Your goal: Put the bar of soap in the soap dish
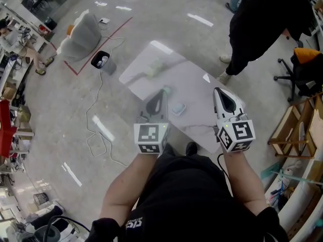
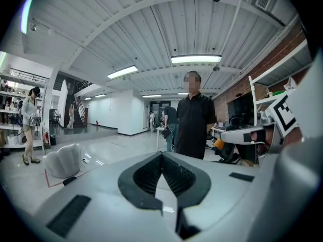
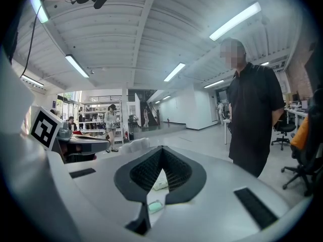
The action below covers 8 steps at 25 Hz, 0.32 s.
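**Both grippers shut and empty above the table, soap lying between them**

The left gripper (image 1: 164, 91) and the right gripper (image 1: 218, 91) are hanging side by side above a white marble-patterned tabletop (image 1: 197, 74). Each has its jaws pressed together on nothing. The head view is showing a small pale-teal square piece (image 1: 177, 108) lying on the table between them, touching neither. A pale green-white elongated object (image 1: 155, 68) is lying farther off. Which is the bar of soap and which the dish is unclear. The right gripper view is catching both pieces in the gap behind its closed tips. The left gripper view is taking in only bare tabletop and a bystander in a black shirt (image 2: 194, 125).
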Motion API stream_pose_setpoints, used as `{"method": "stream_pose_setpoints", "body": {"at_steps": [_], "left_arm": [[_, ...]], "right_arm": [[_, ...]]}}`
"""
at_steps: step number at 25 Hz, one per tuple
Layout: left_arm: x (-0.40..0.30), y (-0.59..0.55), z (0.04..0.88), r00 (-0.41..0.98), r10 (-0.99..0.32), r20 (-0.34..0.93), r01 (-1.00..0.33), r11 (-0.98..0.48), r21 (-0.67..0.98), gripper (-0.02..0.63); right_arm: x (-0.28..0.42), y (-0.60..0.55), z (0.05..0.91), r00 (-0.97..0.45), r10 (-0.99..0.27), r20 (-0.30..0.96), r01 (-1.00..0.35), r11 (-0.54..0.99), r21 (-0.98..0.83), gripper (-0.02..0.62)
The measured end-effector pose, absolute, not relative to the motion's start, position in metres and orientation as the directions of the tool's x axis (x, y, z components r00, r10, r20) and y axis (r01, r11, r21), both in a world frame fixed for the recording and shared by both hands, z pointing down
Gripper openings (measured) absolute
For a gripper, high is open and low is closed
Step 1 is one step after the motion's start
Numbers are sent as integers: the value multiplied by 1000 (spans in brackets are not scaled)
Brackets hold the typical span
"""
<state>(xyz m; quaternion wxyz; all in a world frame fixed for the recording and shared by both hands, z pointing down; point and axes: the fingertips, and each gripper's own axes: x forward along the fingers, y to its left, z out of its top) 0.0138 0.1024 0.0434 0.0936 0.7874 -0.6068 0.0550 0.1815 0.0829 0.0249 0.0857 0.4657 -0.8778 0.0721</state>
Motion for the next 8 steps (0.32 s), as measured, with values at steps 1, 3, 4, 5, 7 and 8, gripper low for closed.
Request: {"method": "stream_pose_setpoints", "body": {"at_steps": [1, 3, 4, 5, 7, 8], "left_arm": [[13, 103, 42, 257, -946, 199, -966, -246, 80, 9], [14, 103, 40, 259, -945, 197, -965, -248, 79, 9], [15, 103, 39, 262, -945, 197, -965, -251, 77, 9], [17, 104, 39, 266, -944, 197, -964, -256, 76, 9], [21, 104, 39, 275, -941, 198, -961, -265, 74, 9], [22, 104, 40, 279, -940, 199, -960, -269, 74, 9]], "right_arm": [[182, 84, 25, -550, -807, 217, -831, 554, -47, 11], [185, 85, 24, -546, -809, 216, -834, 550, -49, 11], [187, 85, 24, -545, -810, 216, -835, 548, -51, 11], [188, 86, 25, -543, -811, 217, -836, 546, -52, 11], [190, 88, 26, -540, -812, 220, -838, 543, -54, 11], [191, 89, 27, -539, -813, 222, -839, 542, -54, 11]]}}
